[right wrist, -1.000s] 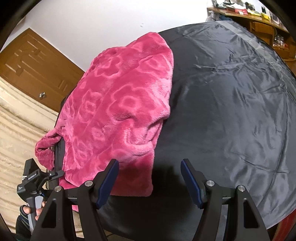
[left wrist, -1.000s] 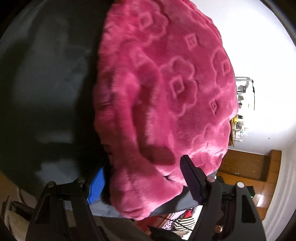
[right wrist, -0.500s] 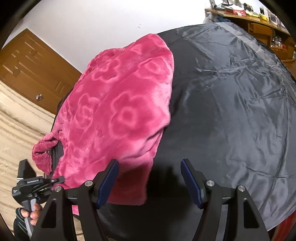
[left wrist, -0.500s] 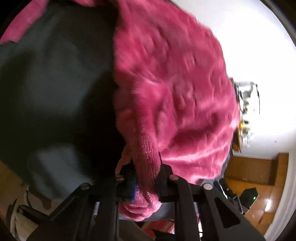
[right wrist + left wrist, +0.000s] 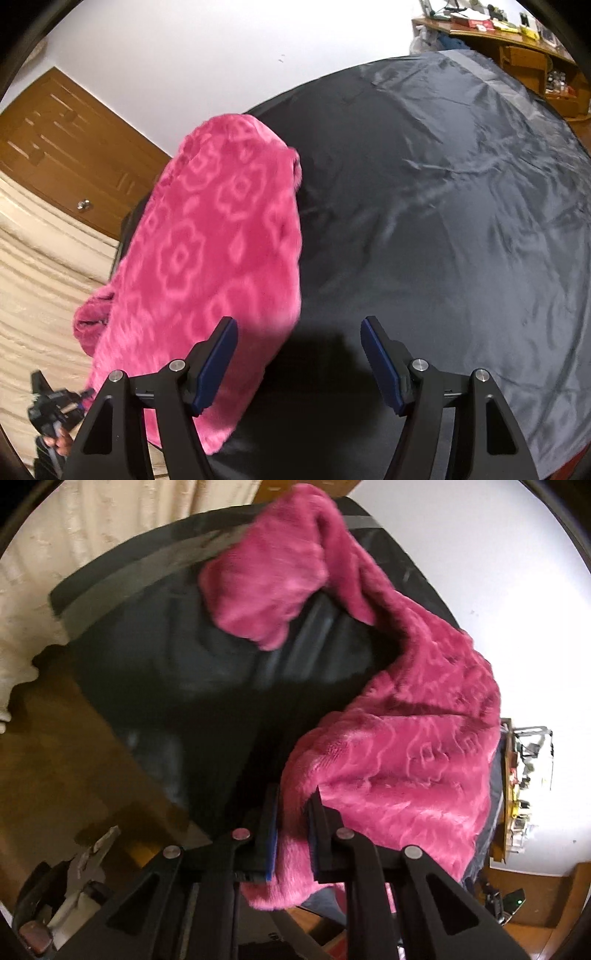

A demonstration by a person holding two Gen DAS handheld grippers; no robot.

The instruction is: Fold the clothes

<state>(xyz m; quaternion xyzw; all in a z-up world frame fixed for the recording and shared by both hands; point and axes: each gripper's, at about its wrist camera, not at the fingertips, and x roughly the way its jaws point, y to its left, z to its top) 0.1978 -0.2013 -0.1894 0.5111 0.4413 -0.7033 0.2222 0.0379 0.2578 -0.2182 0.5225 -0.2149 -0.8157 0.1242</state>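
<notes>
Left wrist view: my left claw clamps the pink fleece garment over the black-covered bench; my right claw hangs apart, empty.

My left gripper hides the pinched edge of the pink fleece garment, whose pattern smears with blur. My right gripper covers the garment's near hem in its own view. The clutter on the wooden desk is too small to identify.
</notes>
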